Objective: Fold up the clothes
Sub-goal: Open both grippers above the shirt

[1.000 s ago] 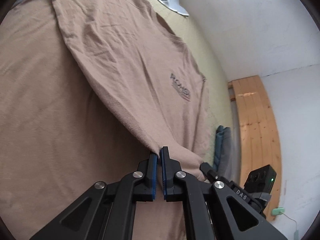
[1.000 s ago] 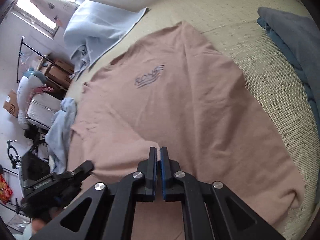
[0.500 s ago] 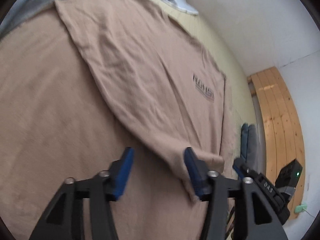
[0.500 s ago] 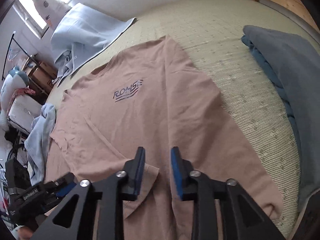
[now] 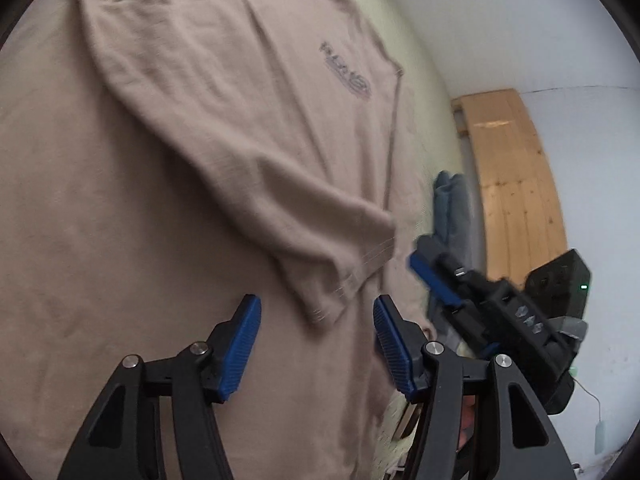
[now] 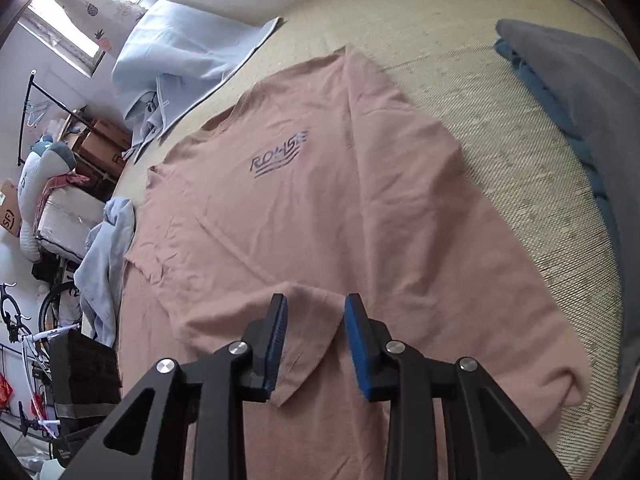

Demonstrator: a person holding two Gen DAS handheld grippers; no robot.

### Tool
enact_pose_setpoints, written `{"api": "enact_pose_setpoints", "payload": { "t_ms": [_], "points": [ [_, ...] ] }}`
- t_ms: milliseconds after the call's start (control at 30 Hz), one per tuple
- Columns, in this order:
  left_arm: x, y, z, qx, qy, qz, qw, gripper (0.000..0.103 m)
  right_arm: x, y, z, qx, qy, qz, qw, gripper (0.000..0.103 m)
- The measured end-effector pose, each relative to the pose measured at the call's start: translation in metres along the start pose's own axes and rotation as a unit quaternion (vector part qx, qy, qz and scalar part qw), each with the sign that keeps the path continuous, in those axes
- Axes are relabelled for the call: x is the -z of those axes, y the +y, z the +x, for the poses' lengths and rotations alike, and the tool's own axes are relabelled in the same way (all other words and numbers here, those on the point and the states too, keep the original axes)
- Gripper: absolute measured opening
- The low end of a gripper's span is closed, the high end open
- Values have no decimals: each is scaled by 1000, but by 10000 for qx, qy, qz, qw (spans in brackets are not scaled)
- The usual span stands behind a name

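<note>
Pink shirt lies flat on the bed, one sleeve folded inward. Both my jaws are spread and hold nothing. I should smooth this fold before taking the other sleeve.

Left claw gapes above folded sleeve.

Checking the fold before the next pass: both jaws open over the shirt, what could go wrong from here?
1. The folded sleeve lies loose with a bulging crease, so it may shift when the next fold drags the shirt.
2. The right gripper and left gripper sit close together and could collide.
3. A grey-blue garment lies close beside the shirt and might snag.
</note>
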State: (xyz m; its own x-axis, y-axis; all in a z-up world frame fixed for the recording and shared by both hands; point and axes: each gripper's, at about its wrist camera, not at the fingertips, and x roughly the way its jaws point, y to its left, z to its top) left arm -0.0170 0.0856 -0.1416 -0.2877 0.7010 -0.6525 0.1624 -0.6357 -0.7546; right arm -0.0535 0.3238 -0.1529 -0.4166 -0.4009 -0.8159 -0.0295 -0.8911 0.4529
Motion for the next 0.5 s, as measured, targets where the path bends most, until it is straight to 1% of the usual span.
{"api": "enact_pose_setpoints", "payload": {
  "t_ms": [100,333,500],
  "points": [
    [-7,-4,5,85,47,-33,9999,64,1,-4,1,1,36,52,10000,32],
    [-13,-12,9,-79,-45,152,9998,64,1,-10,-4,0,-25,50,10000,33],
    [-12,-20,16,-258,-103,266,9993,63,0,-15,4,-4,-8,69,10000,33]
  ]
}}
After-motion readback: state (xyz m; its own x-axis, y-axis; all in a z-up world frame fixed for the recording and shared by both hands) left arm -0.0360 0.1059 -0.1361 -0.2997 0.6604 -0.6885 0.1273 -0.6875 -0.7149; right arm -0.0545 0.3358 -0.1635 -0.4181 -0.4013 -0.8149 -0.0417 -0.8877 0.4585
